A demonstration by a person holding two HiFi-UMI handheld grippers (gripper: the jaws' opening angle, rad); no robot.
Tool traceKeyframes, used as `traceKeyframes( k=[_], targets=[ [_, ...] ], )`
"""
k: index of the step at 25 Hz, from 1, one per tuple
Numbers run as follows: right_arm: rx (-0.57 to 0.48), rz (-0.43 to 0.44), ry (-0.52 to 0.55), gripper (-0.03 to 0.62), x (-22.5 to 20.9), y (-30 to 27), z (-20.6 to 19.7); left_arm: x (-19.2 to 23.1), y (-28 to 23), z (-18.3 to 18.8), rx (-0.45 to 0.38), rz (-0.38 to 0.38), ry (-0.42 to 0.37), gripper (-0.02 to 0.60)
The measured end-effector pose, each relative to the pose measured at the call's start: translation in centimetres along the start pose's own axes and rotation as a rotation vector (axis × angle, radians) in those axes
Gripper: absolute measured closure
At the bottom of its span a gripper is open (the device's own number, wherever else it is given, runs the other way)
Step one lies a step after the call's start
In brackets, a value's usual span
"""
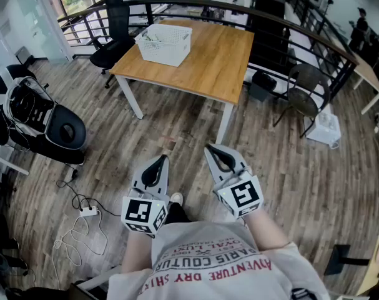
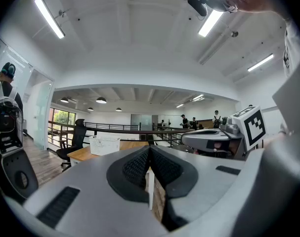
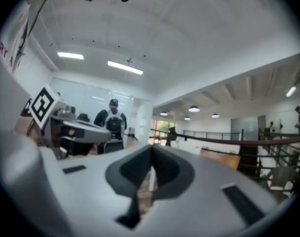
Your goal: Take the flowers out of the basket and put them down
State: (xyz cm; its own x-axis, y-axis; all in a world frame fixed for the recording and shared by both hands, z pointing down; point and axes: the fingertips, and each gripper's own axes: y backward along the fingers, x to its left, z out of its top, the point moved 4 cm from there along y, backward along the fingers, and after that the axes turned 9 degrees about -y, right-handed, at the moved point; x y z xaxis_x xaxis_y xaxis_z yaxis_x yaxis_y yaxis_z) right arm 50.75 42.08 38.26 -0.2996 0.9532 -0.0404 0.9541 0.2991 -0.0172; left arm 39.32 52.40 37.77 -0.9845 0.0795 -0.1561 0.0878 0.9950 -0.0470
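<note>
A white slatted basket (image 1: 164, 42) stands on the far left part of a wooden table (image 1: 220, 61), well ahead of me. What lies inside it is too small to make out. Both grippers are held low in front of my body, above the floor and far from the table. My left gripper (image 1: 158, 162) is shut with nothing between its jaws, and my right gripper (image 1: 213, 150) is shut and empty too. The left gripper view looks past its closed pads (image 2: 140, 164) to the basket (image 2: 104, 144) in the distance. The right gripper (image 3: 150, 156) points level toward the table (image 3: 221, 158).
Black office chairs (image 1: 111, 39) stand left of the table, and another chair (image 1: 305, 89) stands at its right by a railing (image 1: 301, 33). A dark seat (image 1: 58, 130) and a power strip with cables (image 1: 88, 212) lie on the wooden floor at my left. People stand far off (image 2: 216, 118).
</note>
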Motion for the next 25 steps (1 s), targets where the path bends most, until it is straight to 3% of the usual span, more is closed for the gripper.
traceKeyframes(
  k=[15,25],
  targets=[
    [0.016,-0.031,-0.071,0.565,-1.3,-3.3,-1.0,2.5,-1.6,-1.6,0.018,-0.002,0.043,0.557],
    [0.07,-0.081,-0.12,0.565,-3.8,-12.9,-2.2,11.4,-7.5,-3.4,0.018,-0.016,0.08,0.557]
  ],
)
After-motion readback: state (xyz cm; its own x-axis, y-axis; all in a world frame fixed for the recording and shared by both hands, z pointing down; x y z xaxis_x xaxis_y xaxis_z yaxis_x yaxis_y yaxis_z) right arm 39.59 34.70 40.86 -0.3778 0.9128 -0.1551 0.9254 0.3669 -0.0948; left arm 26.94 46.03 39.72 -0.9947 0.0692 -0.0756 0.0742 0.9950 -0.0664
